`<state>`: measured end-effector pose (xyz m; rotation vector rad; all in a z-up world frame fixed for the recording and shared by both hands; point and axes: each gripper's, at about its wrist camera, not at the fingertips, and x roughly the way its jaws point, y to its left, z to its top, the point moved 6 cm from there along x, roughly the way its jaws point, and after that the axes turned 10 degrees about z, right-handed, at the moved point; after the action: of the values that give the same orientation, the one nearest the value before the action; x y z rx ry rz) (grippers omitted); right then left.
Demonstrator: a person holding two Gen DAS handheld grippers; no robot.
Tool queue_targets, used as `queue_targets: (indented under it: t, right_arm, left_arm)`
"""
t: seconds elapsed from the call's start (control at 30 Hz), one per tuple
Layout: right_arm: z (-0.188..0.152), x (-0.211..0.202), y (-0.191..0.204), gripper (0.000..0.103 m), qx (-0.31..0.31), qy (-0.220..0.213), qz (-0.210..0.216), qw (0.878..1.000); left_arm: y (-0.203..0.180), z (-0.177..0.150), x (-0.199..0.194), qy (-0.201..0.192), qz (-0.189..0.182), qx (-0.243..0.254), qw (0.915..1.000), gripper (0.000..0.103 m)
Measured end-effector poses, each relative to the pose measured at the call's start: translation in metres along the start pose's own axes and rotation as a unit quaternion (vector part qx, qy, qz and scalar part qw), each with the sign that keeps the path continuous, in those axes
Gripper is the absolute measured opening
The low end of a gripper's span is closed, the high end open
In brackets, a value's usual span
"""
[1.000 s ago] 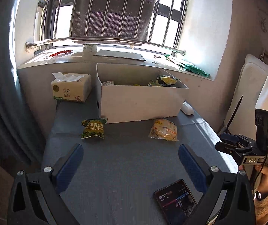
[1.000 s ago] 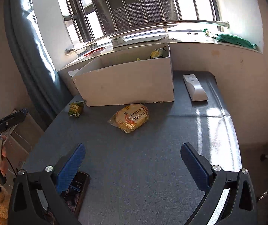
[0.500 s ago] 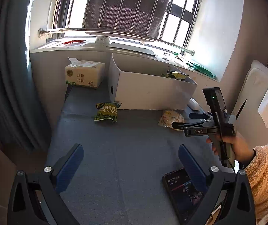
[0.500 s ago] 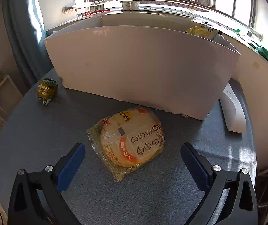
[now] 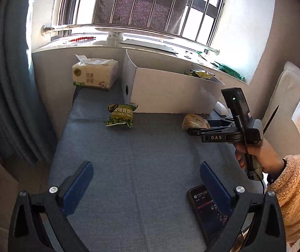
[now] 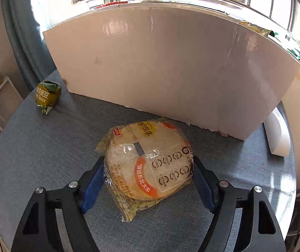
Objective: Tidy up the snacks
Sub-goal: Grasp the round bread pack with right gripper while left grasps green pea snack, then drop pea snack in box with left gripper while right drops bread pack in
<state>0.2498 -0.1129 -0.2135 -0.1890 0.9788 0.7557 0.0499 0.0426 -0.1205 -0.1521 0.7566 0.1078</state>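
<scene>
A round rice-cracker packet [image 6: 148, 163] lies on the grey-blue table in front of the white box [image 6: 171, 67]. My right gripper [image 6: 149, 180] has closed in on it, and both blue pads touch its sides. It also shows in the left wrist view [image 5: 194, 120] beside the right gripper [image 5: 200, 127]. A green garlic-pea bag [image 5: 120, 115] lies near the box's left corner and shows in the right wrist view [image 6: 47, 94]. My left gripper [image 5: 145, 180] is open and empty over the near table. The box [image 5: 171, 92] holds a yellow-green bag [image 5: 200, 73].
A tissue pack [image 5: 95, 73] stands left of the box. A phone [image 5: 208, 210] lies at the near right. A white remote [image 6: 278, 134] lies right of the box. A windowsill runs behind, a curtain hangs left, and white cushions stand right.
My right gripper moved forward onto the cracker packet and closed from wide open to touching its sides. The left gripper shifted slightly and stays open.
</scene>
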Motion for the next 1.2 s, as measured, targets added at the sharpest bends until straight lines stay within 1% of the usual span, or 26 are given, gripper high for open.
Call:
queue_targets:
  t: [0.03,0.1,0.13,0.3,0.37,0.47,0.5,0.53,0.6,0.63,0.7,0.73,0.77,0.83,0.9,1.0,1.03,1.1,1.17,1.2]
  right_arm:
    - [-0.002,-0.004,0.001,0.081,0.004,-0.005,0.01,1.0]
    - [-0.007,-0.015,0.004,0.081,0.006,-0.016,0.011,1.0]
    - [-0.011,-0.023,0.008,0.081,0.011,-0.024,0.023,0.999]
    - [-0.024,-0.078,0.016,0.081,0.035,-0.077,0.063,0.994]
    - [-0.033,-0.1,0.022,0.081,0.036,-0.096,0.065,0.993]
    - [-0.048,-0.125,0.022,0.081,0.042,-0.121,0.073,0.989]
    - [-0.052,-0.128,0.024,0.081,0.04,-0.125,0.07,0.989]
    - [-0.058,-0.135,0.023,0.081,0.042,-0.129,0.069,0.988]
    - [-0.065,-0.14,0.026,0.081,0.047,-0.137,0.081,0.986]
    - [-0.069,-0.143,0.025,0.081,0.049,-0.14,0.079,0.986]
    - [-0.073,-0.147,0.025,0.081,0.055,-0.146,0.083,0.984]
    - [-0.076,-0.15,0.023,0.081,0.059,-0.15,0.087,0.983]
    - [-0.077,-0.15,0.023,0.081,0.063,-0.15,0.09,0.983]
    - [-0.078,-0.144,0.024,0.081,0.069,-0.151,0.094,0.982]
    - [-0.078,-0.143,0.022,0.081,0.071,-0.151,0.099,0.981]
    - [-0.074,-0.143,0.019,0.081,0.078,-0.155,0.108,0.979]
    - [-0.072,-0.143,0.017,0.081,0.083,-0.159,0.114,0.977]
    - [-0.061,-0.145,0.014,0.081,0.084,-0.166,0.12,0.975]
    - [-0.045,-0.148,0.012,0.081,0.08,-0.175,0.125,0.973]
    - [-0.036,-0.15,0.011,0.081,0.08,-0.181,0.13,0.971]
  left_arm:
    - [0.0,0.002,0.003,0.001,0.002,0.002,1.0,0.103]
    - [0.0,0.008,0.013,0.004,0.004,0.006,1.0,0.103]
    - [0.001,0.012,0.02,0.006,0.008,0.009,0.9999,0.103]
    - [0.006,0.042,0.074,0.028,0.039,0.028,0.9984,0.103]
    - [0.007,0.055,0.1,0.038,0.045,0.029,0.9978,0.103]
    - [0.01,0.07,0.135,0.052,0.064,0.035,0.996,0.103]
    - [0.012,0.073,0.146,0.055,0.067,0.037,0.9955,0.103]
    - [0.014,0.075,0.157,0.068,0.069,0.036,0.9946,0.103]
    - [0.018,0.077,0.172,0.08,0.077,0.035,0.9932,0.102]
    - [0.018,0.076,0.178,0.086,0.071,0.039,0.993,0.099]
    - [0.019,0.075,0.185,0.092,0.076,0.045,0.9919,0.083]
    - [0.019,0.073,0.188,0.097,0.077,0.05,0.991,0.061]
    - [0.019,0.071,0.189,0.1,0.08,0.05,0.9905,0.053]
    - [0.02,0.069,0.185,0.093,0.07,0.043,0.9923,0.052]
    - [0.02,0.067,0.173,0.076,0.064,0.038,0.9944,0.051]
    - [0.014,0.068,0.143,0.044,0.039,0.038,0.9976,0.05]
    - [0.011,0.071,0.131,0.03,0.033,0.037,0.9983,0.05]
    - [0.004,0.082,0.108,0.0,0.008,0.035,0.9994,0.05]
    - [-0.004,0.099,0.089,-0.023,-0.001,0.038,0.999,0.05]
    - [-0.009,0.11,0.08,-0.035,-0.013,0.037,0.9986,0.05]
